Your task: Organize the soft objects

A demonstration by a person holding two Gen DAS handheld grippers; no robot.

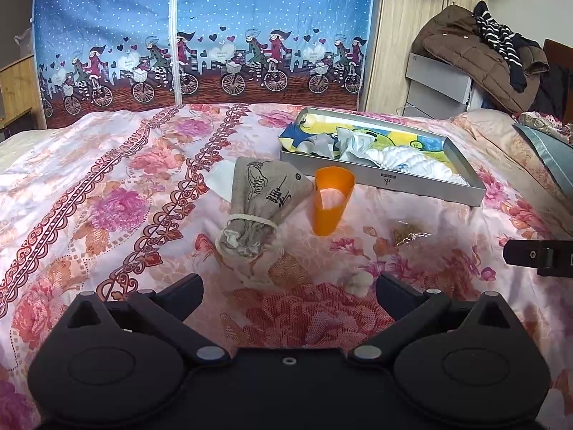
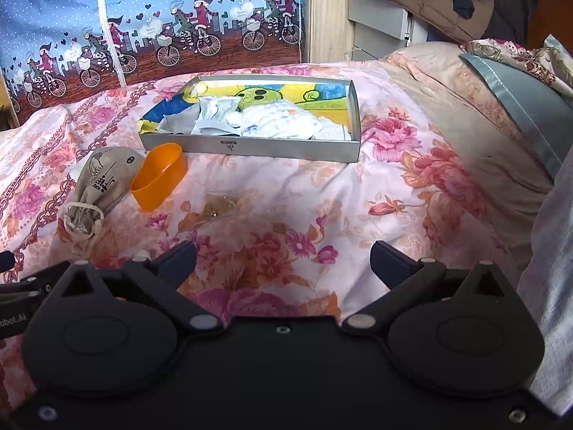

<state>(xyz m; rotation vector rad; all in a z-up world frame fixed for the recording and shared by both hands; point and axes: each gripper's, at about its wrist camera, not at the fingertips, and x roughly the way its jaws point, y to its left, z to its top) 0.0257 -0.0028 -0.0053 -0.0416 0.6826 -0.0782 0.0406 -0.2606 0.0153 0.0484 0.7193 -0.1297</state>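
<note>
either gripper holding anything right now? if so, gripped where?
Nothing held. Left gripper and right gripper are both open over the bedspread; the drawstring pouch lies untouched on it.

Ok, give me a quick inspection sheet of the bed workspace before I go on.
Surface: floral bedspread, wrinkled.
Job's things: grey tray holding crumpled cloths; burlap pouch lying beside the orange cup; small white soft item near the left gripper.
Clutter: clear packet of brownish bits.
Grippers: left gripper and right gripper open, empty.
Cables: nothing seen.
Surroundings: cartoon curtain, brown jacket, pillows.
</note>
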